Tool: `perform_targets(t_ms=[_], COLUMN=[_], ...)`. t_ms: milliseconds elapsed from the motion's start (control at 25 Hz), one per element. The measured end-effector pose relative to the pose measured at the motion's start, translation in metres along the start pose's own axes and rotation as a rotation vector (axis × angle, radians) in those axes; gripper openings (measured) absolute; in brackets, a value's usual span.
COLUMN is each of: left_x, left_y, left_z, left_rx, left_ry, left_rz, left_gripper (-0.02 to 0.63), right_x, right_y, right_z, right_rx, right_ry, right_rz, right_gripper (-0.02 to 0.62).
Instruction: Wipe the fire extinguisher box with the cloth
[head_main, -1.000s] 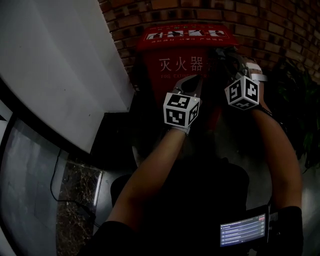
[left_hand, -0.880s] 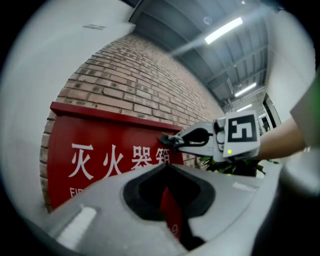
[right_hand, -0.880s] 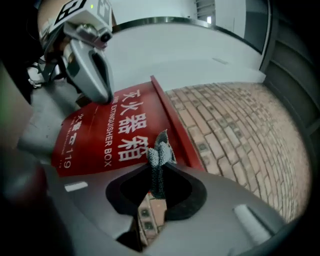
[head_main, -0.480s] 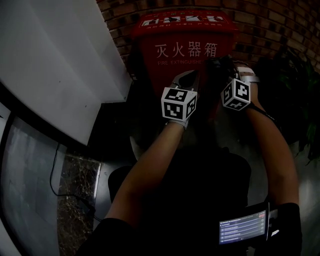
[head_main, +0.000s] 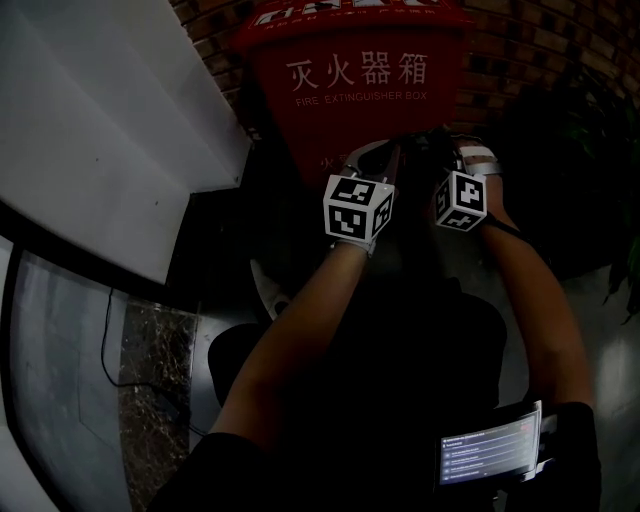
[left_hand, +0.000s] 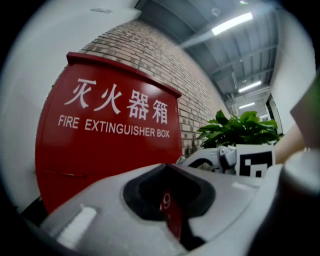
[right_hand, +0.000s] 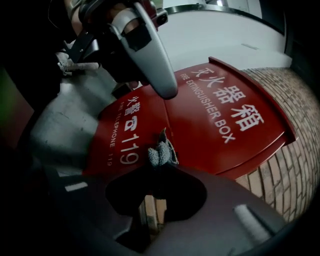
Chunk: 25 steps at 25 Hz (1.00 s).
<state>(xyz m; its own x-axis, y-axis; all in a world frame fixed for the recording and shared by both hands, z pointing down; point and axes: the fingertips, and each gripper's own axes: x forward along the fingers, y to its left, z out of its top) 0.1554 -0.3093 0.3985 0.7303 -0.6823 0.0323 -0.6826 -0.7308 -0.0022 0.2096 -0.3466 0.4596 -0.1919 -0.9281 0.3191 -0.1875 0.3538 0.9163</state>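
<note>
Red fire extinguisher box (head_main: 360, 90) ahead; your right hand-held gripper (right_hand: 160, 165) clamps grey cloth (right_hand: 159, 152), which drag on the panel could tug free; left hand-held gripper (left_hand: 166, 172) clenched, empty.

Left hand-held gripper (left_hand: 166, 170) closed; right hand-held gripper (right_hand: 161, 169) pinches cloth (right_hand: 159, 151).
</note>
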Motion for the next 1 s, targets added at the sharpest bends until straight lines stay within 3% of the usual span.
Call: perform_targets(t_ms=[520,1000], left_x=[0.021,0.033], left_y=[0.004,0.013], left_z=[-0.077,-0.132], left_rx=[-0.033,-0.096], left_ry=[0.097,0.127], left_rz=[-0.017,-0.019], left_gripper=[-0.002,-0.002], right_x=[0.039,0.073], right_y=[0.116,0.208], right_z=[-0.026,-0.034], right_rx=[0.014,-0.122], right_ry=[0.017,0.011], right_rz=[0.171,0.327], right_gripper=[0.061,0.06])
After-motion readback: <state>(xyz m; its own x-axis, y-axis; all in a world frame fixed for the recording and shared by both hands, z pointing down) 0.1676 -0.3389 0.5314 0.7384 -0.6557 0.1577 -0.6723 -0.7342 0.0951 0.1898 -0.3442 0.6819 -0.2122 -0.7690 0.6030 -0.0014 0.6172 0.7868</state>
